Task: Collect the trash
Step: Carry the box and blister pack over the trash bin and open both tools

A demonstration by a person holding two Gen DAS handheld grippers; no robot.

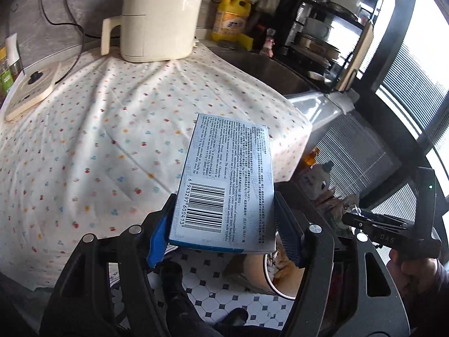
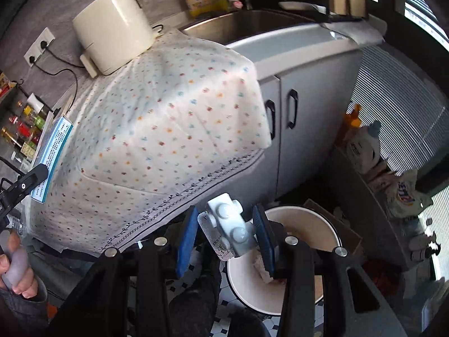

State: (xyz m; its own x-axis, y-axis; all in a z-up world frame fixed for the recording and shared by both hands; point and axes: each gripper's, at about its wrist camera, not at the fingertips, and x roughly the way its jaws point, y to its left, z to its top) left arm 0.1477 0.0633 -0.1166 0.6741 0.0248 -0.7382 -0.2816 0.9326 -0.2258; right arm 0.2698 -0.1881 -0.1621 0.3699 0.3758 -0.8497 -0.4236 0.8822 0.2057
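My left gripper (image 1: 224, 230) is shut on a light blue medicine box (image 1: 224, 185) with a barcode, held over the front edge of the cloth-covered counter (image 1: 98, 140). The box also shows in the right wrist view (image 2: 52, 151), at the far left. My right gripper (image 2: 227, 233) holds a silver blister pack (image 2: 230, 230) between its blue pads, above a white round bin (image 2: 306, 219) on the floor. The bin (image 1: 269, 278) shows below the box in the left wrist view, with trash in it.
A cream appliance (image 1: 160, 14) and a flat cream device (image 1: 31, 90) stand on the dotted cloth. A sink (image 2: 238, 25) and yellow detergent bottle (image 1: 231, 16) lie behind. Grey cabinet doors (image 2: 291, 129) and a shelf with bags (image 2: 393, 185) flank the bin.
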